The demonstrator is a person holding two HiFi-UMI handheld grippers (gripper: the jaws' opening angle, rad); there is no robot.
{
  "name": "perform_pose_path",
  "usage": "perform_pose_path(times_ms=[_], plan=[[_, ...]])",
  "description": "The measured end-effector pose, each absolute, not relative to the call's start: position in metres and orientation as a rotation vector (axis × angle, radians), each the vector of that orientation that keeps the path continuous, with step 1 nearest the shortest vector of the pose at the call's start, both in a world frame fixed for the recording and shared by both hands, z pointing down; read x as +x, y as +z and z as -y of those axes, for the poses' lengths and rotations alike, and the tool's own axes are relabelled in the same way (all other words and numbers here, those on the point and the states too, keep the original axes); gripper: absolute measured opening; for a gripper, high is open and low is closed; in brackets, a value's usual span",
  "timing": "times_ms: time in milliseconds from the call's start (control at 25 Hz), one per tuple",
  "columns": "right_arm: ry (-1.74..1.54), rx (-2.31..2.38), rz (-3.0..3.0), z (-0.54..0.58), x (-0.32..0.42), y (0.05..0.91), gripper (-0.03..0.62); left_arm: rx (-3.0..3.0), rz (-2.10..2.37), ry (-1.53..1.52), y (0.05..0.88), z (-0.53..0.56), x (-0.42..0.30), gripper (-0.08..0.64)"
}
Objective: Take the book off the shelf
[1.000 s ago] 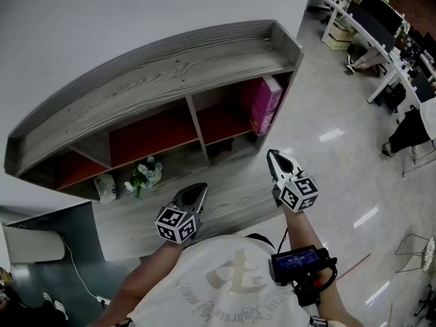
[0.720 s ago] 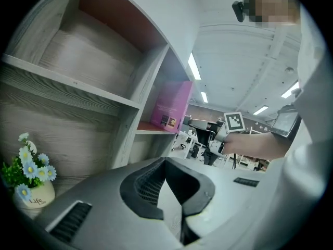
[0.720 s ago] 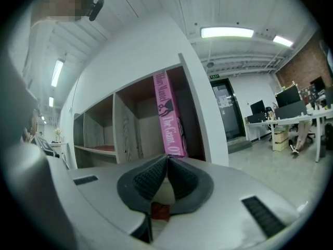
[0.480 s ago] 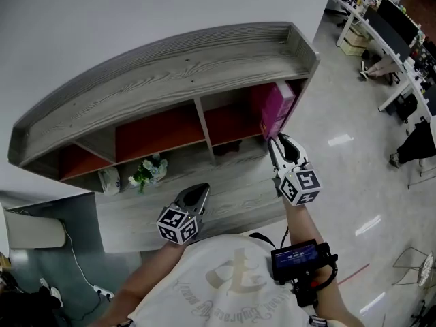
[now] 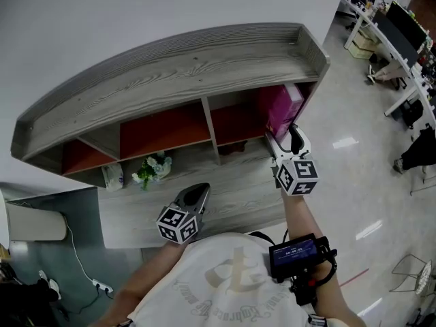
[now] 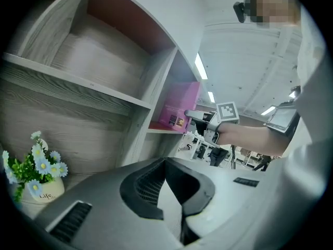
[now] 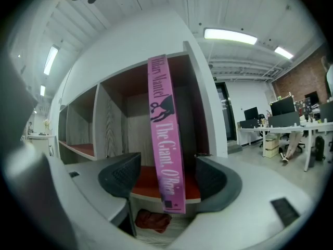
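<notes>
A pink book [image 5: 285,107] stands upright in the right-hand upper compartment of the grey wooden shelf [image 5: 170,67]. My right gripper [image 5: 289,142] is at that compartment's front, jaws opening. In the right gripper view the book's spine [image 7: 164,124] stands between the two pads [image 7: 122,178] with a gap on each side, so nothing is gripped. My left gripper [image 5: 197,191] hangs lower, in front of the shelf's bottom board, shut and empty. In the left gripper view its jaws [image 6: 165,163] meet, and the book [image 6: 177,108] and the right gripper show in the distance.
A small pot of flowers [image 5: 150,170] and a white object [image 5: 112,176] sit in the lower left compartment. A dark red item [image 7: 152,220] lies in the compartment under the book. Office desks [image 5: 402,39] and chairs stand on the glossy floor to the right.
My right gripper has moved forward and up to the book's compartment, and its jaws have gone from shut to wide around the spine. The left gripper has stayed put.
</notes>
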State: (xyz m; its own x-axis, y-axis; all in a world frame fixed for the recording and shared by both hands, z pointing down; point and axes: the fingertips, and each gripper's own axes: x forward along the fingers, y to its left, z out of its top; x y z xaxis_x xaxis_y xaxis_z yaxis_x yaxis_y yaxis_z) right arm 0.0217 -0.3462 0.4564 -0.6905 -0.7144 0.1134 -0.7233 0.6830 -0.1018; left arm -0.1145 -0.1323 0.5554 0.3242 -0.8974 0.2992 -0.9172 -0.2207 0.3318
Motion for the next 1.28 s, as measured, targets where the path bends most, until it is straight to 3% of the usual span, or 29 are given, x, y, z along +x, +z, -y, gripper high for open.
perform_pose_path(times_ms=[560, 680, 800, 1040, 1280], plan=[[0.232, 1.25, 2.719, 0.382, -0.002, 0.468, 0.29, 2.061, 1.688, 0.043, 0.562, 0.128, -0.138, 0.002], [0.212, 1.253, 2.713, 0.388, -0.005, 0.469, 0.247, 2.047, 1.698, 0.043, 0.564, 0.129, -0.14, 0.002], [0.2, 1.255, 2.713, 0.393, -0.007, 0.467, 0.245, 2.035, 1.707, 0.041, 0.565, 0.131, -0.143, 0.002], [0.147, 1.247, 2.721, 0.396, -0.01, 0.464, 0.161, 2.024, 1.712, 0.041, 0.567, 0.134, -0.143, 0.002], [0.133, 1.23, 2.705, 0.396, -0.009, 0.464, 0.153, 2.019, 1.711, 0.049, 0.567, 0.133, -0.143, 0.002]])
